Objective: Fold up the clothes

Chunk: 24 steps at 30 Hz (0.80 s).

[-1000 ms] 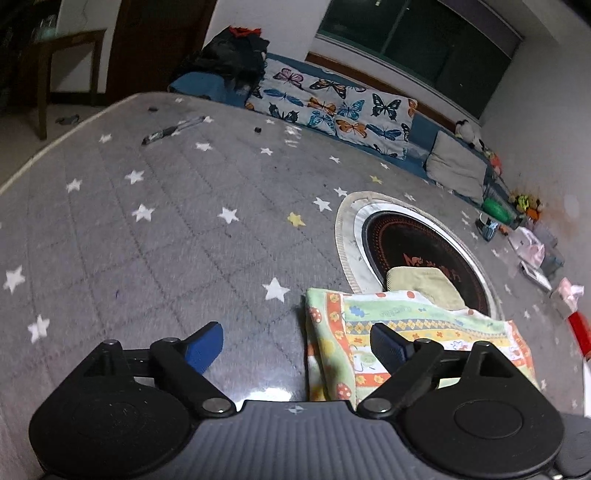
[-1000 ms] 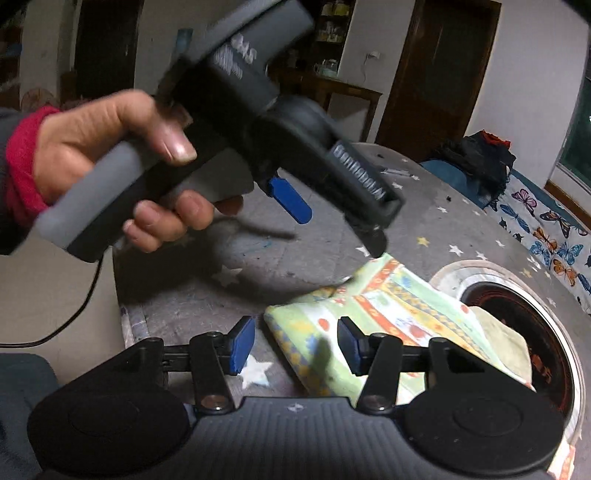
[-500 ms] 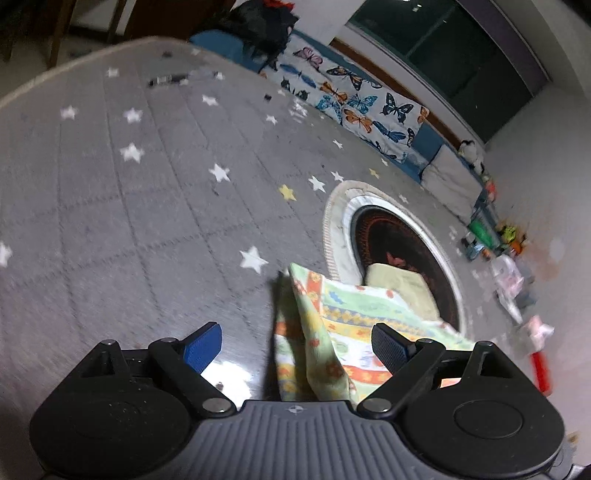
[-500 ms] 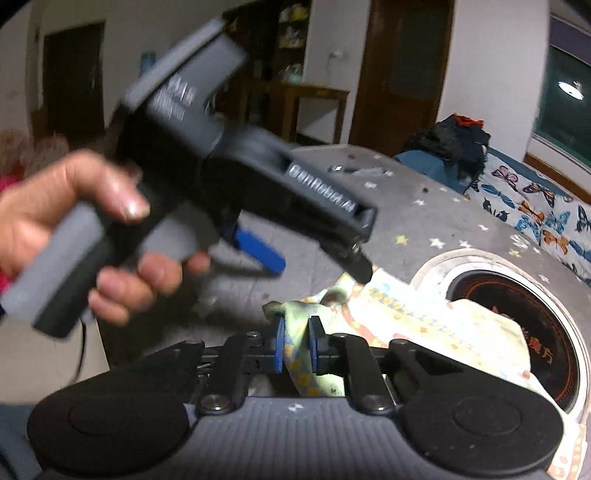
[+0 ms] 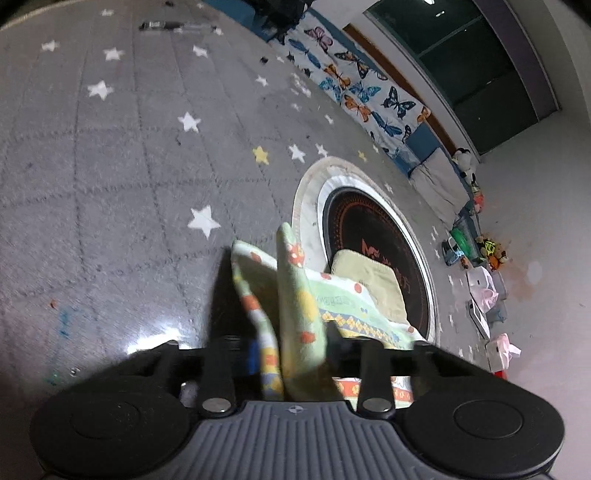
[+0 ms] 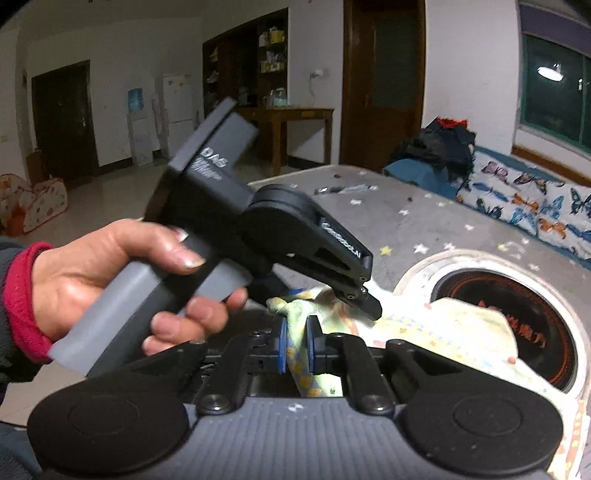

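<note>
2 grippers work 1 printed cloth [image 5: 295,295] on a star-patterned grey table [image 5: 110,184]. The right gripper [image 6: 294,345] is clamped on a bunched corner of the cloth, which rises between its blue pads. The left gripper [image 5: 291,350], held in a hand [image 6: 110,280] just ahead of the right one, is closing, a raised fold standing between its fingers.

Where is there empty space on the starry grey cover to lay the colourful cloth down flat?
The starry grey cover is bare from the colourful cloth up to the pen-like thing far off. It is crowded by the round black inset, where a yellowish cloth lies, and toys clutter the floor beyond.
</note>
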Available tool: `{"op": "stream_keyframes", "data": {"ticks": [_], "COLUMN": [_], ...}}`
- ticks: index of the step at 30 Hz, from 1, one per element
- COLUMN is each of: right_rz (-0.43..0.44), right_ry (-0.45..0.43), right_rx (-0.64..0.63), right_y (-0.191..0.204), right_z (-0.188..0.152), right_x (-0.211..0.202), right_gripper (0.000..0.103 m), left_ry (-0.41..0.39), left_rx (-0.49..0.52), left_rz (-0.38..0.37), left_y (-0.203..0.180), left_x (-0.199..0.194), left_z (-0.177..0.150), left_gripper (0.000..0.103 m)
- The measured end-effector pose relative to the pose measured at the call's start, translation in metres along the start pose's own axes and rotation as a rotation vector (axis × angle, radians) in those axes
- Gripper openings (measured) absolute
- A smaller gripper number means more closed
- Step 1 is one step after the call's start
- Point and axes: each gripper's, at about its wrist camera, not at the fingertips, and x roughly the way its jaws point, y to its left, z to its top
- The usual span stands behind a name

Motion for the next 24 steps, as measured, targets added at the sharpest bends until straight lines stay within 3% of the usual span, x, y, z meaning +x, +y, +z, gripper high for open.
{"op": "stream_keyframes", "data": {"ticks": [3,7,17,18,21,24], "right_rz": [0.013,-0.050,-0.444,-0.476,-0.529,-0.528], "right_ry": [0.000,-0.017,0.025,0.027,0.022,0.020], "right_rx": [0.031,0.077,0.354,0.383,0.465,0.544], "right_y": [-0.005,-0.021,-0.140,-0.152,-0.180,-0.200], "right_z": [-0.005,-0.014,-0.058,-0.063,-0.078,-0.090], "right_x": [-0.004,-0.018,-0.042,-0.044,-0.047,-0.050], "right_gripper": [0.015,0.019,0.042,0.051,0.055,0.055], "left_ry": [0.001,0.000,-0.010,-0.011,-0.015,-0.019], "left_rx": [0.021,0.033,0.094,0.100,0.123,0.147], "left_rz": [0.004,0.006,0.029,0.032,0.045,0.058], "left_y": [0.001,0.001,-0.006,-0.007,-0.010,-0.014], "left_x": [0.001,0.000,0.001,0.001,0.002,0.003], "left_z": [-0.001,-0.002,-0.004,-0.004,-0.004,-0.004], "left_gripper": [0.019,0.018,0.018,0.018,0.018,0.018]}}
